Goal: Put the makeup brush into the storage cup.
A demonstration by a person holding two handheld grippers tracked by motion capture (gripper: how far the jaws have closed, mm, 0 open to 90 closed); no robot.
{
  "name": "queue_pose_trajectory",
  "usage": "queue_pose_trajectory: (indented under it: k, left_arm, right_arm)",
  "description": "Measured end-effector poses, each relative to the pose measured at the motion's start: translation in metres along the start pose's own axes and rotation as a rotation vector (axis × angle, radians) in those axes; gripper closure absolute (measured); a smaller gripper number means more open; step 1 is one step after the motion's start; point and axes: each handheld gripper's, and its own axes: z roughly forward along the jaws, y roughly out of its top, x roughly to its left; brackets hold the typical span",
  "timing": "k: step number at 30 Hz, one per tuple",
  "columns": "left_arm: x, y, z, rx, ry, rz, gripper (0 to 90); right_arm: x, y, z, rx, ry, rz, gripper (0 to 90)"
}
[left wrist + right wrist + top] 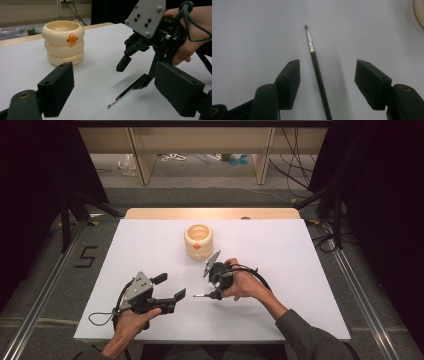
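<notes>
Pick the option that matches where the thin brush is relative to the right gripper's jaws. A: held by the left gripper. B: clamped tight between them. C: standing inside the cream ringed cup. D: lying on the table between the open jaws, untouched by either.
D: in the right gripper view the brush lies flat on the white table in the gap between the right gripper jaws, clear of both.

On the white table, a cream holder made of stacked rings stands at about twelve o'clock from the table's middle, an orange mark on its near side. The right gripper sits at six o'clock from the holder, just past the table's middle, tilted down over a thin dark brush lying on the surface. The left gripper rests at nine o'clock from the right one, its jaws standing apart with nothing between them.
</notes>
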Motion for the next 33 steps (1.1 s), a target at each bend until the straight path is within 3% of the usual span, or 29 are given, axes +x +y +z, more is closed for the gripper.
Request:
queue_pose_trajectory:
  k: [14,33]
  left_arm:
    - [0.0,0.0,0.0,0.001,-0.002,0.0,15.5]
    - [0.0,0.0,0.0,-0.001,-0.004,0.001,15.5]
  right_arm:
    - [0.0,0.005,0.013,0.044,0.024,-0.025,42.1]
    - [-0.001,0.01,0.019,0.099,0.066,-0.049,56.5]
